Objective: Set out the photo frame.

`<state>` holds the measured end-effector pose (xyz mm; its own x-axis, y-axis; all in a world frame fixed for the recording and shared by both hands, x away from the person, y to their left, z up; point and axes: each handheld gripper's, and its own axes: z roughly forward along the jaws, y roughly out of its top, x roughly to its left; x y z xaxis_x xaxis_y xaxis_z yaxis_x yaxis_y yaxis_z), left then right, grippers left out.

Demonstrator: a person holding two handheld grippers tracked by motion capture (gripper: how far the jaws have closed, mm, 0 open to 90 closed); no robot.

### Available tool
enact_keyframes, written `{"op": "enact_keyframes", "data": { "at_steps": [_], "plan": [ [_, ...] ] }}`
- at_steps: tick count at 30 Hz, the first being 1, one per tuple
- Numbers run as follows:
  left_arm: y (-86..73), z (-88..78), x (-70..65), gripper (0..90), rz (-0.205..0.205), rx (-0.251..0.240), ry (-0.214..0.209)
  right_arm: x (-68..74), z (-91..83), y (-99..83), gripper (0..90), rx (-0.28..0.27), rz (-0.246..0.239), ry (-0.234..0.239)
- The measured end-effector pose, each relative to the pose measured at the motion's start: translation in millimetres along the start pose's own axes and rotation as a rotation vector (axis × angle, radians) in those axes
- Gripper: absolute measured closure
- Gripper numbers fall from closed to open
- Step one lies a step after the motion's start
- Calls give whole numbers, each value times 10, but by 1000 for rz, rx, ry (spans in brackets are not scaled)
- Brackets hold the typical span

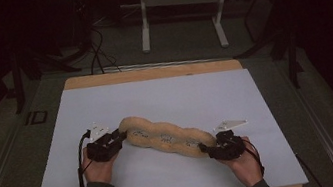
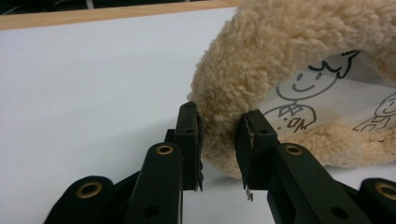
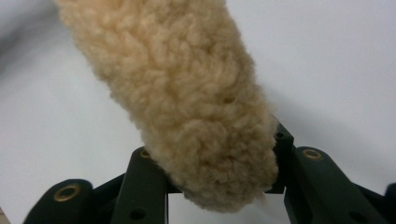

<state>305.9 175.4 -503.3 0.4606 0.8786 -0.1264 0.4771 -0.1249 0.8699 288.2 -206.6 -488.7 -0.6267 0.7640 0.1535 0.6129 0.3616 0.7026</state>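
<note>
A long tan fleece roll lies slantwise on the white sheet, its inner white lining printed with cartoon figures. My left gripper is shut on the roll's upper-left end; in the left gripper view its jaws pinch a fold of the fleece just above the sheet. My right gripper grips the lower-right end. In the right gripper view the fleece fills the gap between the jaws and presses on both. A hand holds each gripper from the near side.
The white sheet covers a wooden tabletop whose far edge shows bare. Beyond it stand the white legs of another table, with cables on the floor. The room around is dark.
</note>
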Motion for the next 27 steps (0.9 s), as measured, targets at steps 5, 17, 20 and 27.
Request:
{"op": "enact_keyframes", "data": {
  "at_steps": [5,17,20,27],
  "plan": [
    [11,-19,-14,729,5,-6,6,-17,-3,17,611,-7,6,-6],
    [23,-39,-48,728,5,-17,19,-67,-9,45,597,-21,35,-26],
    [25,-42,-57,728,3,-20,22,-77,-7,50,593,-21,47,-28],
    [26,-41,-67,728,-8,-23,27,-102,-14,70,584,-32,76,-31]
  ]
}}
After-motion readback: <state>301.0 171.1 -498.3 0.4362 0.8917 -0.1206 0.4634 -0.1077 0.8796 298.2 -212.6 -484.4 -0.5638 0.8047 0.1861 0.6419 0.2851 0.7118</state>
